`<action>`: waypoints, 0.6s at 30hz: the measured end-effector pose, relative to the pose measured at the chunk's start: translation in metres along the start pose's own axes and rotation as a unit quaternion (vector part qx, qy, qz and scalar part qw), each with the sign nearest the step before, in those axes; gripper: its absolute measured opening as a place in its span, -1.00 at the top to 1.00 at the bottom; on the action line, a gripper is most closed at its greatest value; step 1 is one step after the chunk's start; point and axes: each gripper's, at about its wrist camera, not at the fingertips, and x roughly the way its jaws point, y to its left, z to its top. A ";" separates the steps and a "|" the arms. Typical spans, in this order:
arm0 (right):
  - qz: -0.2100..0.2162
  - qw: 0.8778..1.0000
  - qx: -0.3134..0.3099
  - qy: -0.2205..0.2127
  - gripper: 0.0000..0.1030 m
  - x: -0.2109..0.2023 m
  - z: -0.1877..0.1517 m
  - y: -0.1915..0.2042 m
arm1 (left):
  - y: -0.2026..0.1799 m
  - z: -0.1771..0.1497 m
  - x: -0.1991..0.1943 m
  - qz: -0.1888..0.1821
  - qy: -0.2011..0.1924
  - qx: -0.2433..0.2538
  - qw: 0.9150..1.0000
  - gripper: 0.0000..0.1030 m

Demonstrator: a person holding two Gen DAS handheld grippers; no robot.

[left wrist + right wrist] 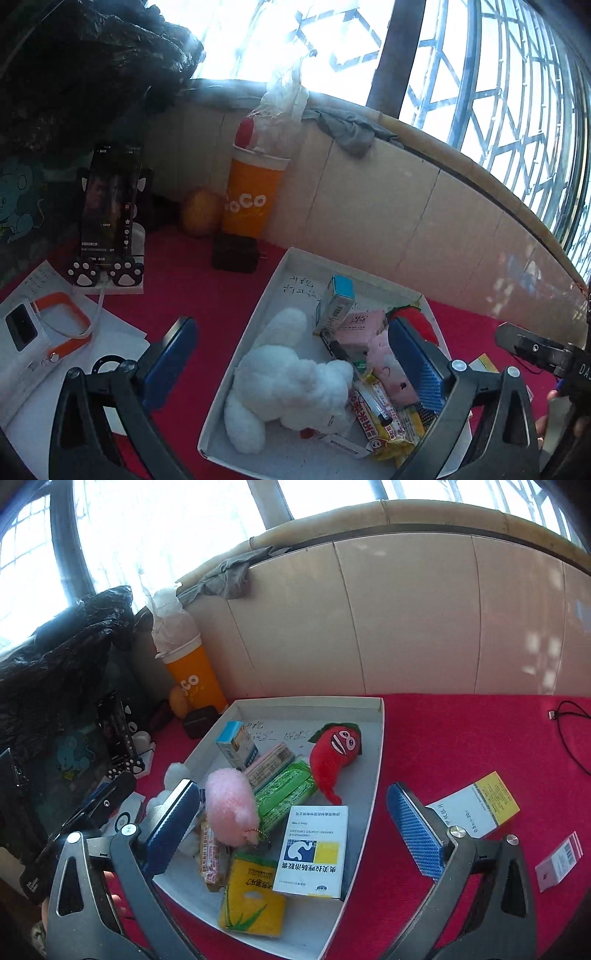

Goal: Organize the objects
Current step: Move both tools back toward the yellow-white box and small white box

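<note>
Each handheld gripper, the left gripper [291, 354] and the right gripper [291, 830], has black triangular-cutout arms fastened with silver round-head screws. The fingers [413, 830] carry blue pads with a fine ribbed, dotted texture on slim dark backing plates.

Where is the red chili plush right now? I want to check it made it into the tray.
In the right wrist view the red chili plush lies inside the white tray, toward its far right side, just right of the green packet.
</note>
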 end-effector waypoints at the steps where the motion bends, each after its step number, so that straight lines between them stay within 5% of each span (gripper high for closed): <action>1: -0.002 1.000 0.005 -0.007 -0.98 -0.005 0.001 -0.003 | -0.002 0.000 -0.001 -0.002 -0.001 0.001 1.000 -1.00; 18: -0.007 0.999 0.033 -0.031 -0.98 -0.036 -0.003 -0.025 | -0.032 0.000 -0.008 0.003 0.007 0.046 0.999 -1.00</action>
